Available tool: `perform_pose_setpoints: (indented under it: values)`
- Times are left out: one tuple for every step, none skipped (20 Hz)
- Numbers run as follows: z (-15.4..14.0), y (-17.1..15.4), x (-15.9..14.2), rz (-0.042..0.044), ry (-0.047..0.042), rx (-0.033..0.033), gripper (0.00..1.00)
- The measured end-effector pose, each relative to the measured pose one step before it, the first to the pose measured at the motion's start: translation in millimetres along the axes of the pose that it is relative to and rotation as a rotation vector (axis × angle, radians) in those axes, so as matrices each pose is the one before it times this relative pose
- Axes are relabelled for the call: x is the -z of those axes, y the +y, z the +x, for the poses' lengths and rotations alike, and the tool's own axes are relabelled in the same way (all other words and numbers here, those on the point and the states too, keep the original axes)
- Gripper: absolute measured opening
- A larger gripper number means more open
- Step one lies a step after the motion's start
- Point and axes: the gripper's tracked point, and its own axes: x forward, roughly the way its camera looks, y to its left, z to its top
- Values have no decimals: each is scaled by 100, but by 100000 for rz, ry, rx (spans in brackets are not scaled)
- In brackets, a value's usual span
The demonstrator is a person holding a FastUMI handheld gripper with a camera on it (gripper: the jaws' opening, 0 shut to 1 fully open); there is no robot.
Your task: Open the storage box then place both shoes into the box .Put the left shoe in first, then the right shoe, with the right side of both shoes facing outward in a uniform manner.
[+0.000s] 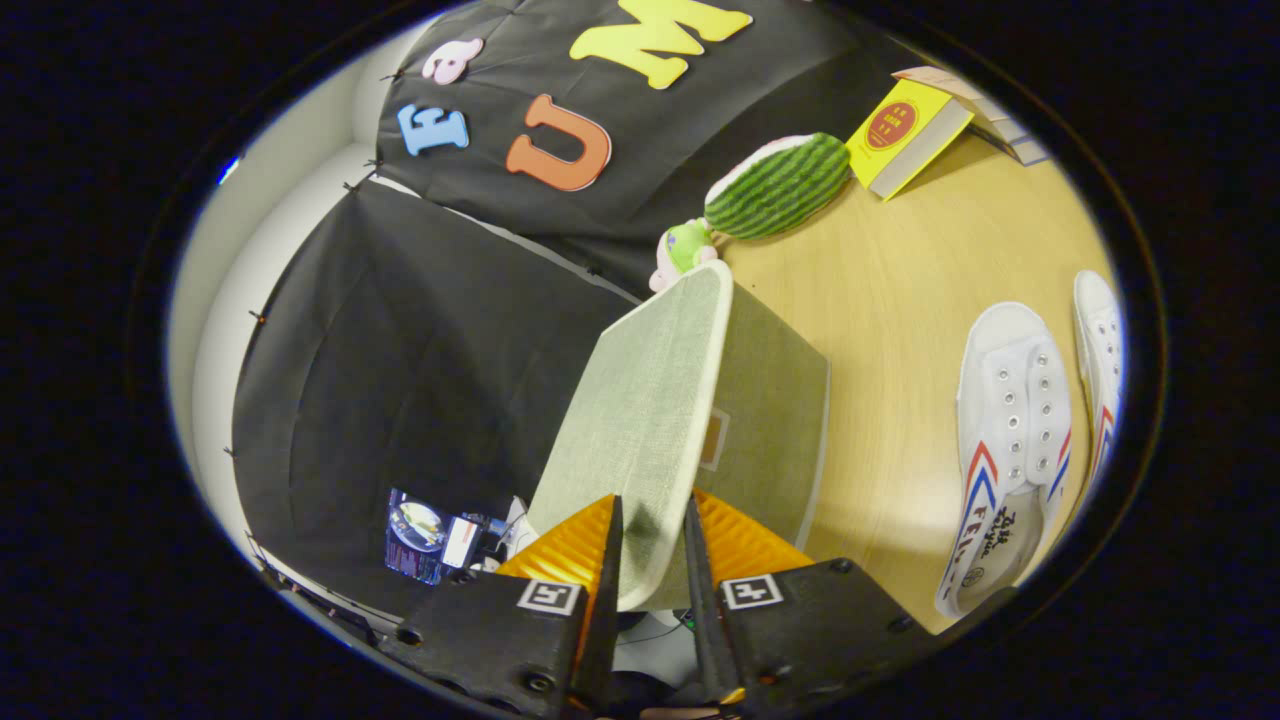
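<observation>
Fingers [652, 560]: clenched on the near edge of the lid [640, 420], one on each face, lid raised.
Storage box [775, 420]: fabric-covered, on the table [900, 300], just ahead of the fingers. Lid looks light, stiff, thin-boarded; rim grip suits it.
Shoes [1010, 450]: white canvas pair, on the table beside the box. Likely light, soft-sided; heel collar or sidewall seems the best hold.

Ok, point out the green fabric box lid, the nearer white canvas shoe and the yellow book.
green fabric box lid [640, 410]: gripper view, its flat top face
nearer white canvas shoe [1010, 420]: gripper view, its laced upper
yellow book [895, 125]: gripper view, its front cover
</observation>
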Motion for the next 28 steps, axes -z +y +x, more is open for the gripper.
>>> perform_pose_setpoints:
  values:
    - [-187, 530, -284, 1614, -1119, -1286, 23]
    - [-322, 741, -68, 699, -770, -663, 14]
    - [-211, 334, -198, -1858, -825, 382, 6]
    - [-404, 633, -236, -2510, -618, 317, 6]
    - [-115, 1046, -135, -1348, -92, -653, 6]
    - [-123, 1316, -386, -1450, -1068, -1029, 6]
    - [-78, 1326, -595, -2189, -1234, -828, 6]
    - [-184, 1452, -419, -2236, -533, -655, 6]
    - [85, 1579, -428, -2567, -352, -966, 6]
    - [135, 1486, -398, -2883, -67, -111, 6]
    - [350, 1344, -518, -2893, 482, 643, 6]
    - [502, 1366, -252, -3060, 1159, 467, 6]
    - [597, 1518, -425, -3670, 1093, 131, 5]
    - [820, 1737, -311, -4257, 627, -11, 6]
    - [974, 1578, -78, -4410, 1494, 74, 6]
    - [924, 1329, -119, -4020, 1208, -228, 6]
    - [1026, 1211, -181, -3612, 1554, -812, 6]
    - [1071, 962, -8, -3091, 928, -1028, 6]
    - [1096, 714, -231, -1933, 923, -971, 6]
    - [1089, 800, -161, -1137, 1023, -1212, 6]
    - [1124, 602, -49, -1639, 969, -918, 7]
    - [1116, 516, 238, -2509, 1062, -411, 9]
    - [755, 230, -88, -1881, 835, -1, 12]
    - [355, 200, -29, -1151, 60, 80, 14]
    - [264, -271, -127, -2439, -516, 2336, 20]
    - [-5, -418, -473, -3449, -1410, 2580, 28]
    - [185, -350, -525, -3495, -1736, 2732, 37]
    - [-122, 85, -505, -2414, -2246, 823, 44]
